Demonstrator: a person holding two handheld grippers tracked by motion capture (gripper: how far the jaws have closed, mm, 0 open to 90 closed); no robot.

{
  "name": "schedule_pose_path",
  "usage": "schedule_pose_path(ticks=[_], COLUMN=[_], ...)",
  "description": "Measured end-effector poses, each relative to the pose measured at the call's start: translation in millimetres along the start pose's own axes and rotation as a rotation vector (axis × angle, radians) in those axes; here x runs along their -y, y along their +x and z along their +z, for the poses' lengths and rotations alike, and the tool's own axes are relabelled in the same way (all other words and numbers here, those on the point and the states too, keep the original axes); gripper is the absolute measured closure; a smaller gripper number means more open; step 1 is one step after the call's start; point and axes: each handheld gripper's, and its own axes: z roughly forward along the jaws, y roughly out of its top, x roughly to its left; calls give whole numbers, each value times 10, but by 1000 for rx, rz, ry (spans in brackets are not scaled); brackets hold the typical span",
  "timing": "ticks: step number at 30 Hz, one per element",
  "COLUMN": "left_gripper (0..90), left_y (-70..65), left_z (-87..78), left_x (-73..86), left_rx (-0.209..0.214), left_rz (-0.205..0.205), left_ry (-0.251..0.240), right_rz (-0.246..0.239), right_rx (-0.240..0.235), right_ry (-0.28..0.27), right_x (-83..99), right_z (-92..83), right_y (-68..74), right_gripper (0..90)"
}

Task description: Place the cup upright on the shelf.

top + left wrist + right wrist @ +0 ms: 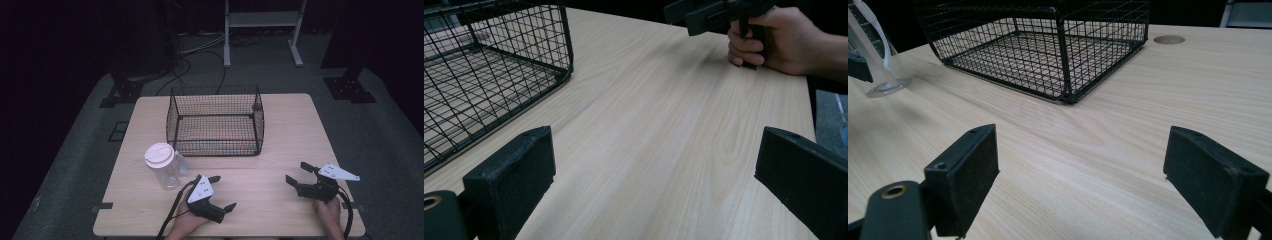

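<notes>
- High view: I am holding both grippers low over the near edge of the table (280, 125), and nothing is picked up yet, so I judge the work is only beginning. The left gripper (223, 192) is standing with jaws wide and empty; the clear pitcher (164, 167) with its white lid is sitting just beside it, off the back of its jaws rather than between them. The right gripper (298, 174) is also spread wide and carrying nothing, its jaws pointing toward the left one.
- Left gripper view: my jaws are gaping over bare wood. The wire basket (489, 75) is lying ahead and to the left of them, empty as far as I see. The right hand (781, 40) is gripping its tool well ahead to the right.
- Right gripper view: jaws are again wide, nothing between. The basket is standing ahead of them, and the pitcher's base is showing far ahead to the left. I am seeing nothing blocking either jaw; grasping and placing all remain.
</notes>
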Motion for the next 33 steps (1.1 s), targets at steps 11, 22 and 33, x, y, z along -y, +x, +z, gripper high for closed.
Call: schedule_pose_path(ticks=[11,22,33], left_gripper=[18,20,21], left_y=[-73,-106,34], left_z=[-166,-523,-965], left_x=[-106,-281,-460], left_rx=[-5,14,7], left_rz=[18,55,49], left_ry=[4,18,20], right_rz=[-13,-23,-23], right_rx=[-5,4,8], right_ry=[8,23,30], right_x=[2,2,2], right_z=[3,21,28], right_y=[15,33,36], right_gripper=[134,134,134])
